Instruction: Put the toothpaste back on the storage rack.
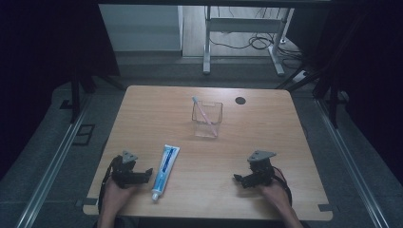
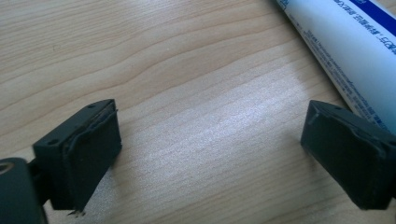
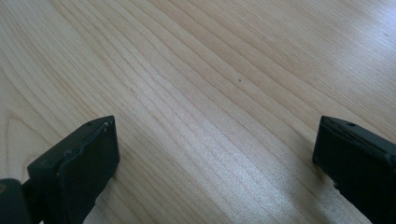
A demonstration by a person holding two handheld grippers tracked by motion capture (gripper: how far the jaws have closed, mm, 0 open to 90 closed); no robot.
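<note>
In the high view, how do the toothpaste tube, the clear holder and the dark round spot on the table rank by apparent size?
1. Toothpaste tube, longest.
2. Clear holder, shorter but wider; it stands farther from the camera, so this ranking is unsure.
3. Dark round spot, clearly smallest.

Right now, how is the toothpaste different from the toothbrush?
The toothpaste tube lies flat on the table; the toothbrush leans slanted inside the clear cup. The tube is wide, white and blue; the toothbrush is thin and pale. The tube lies beside the left gripper; the toothbrush stands farther away.
</note>
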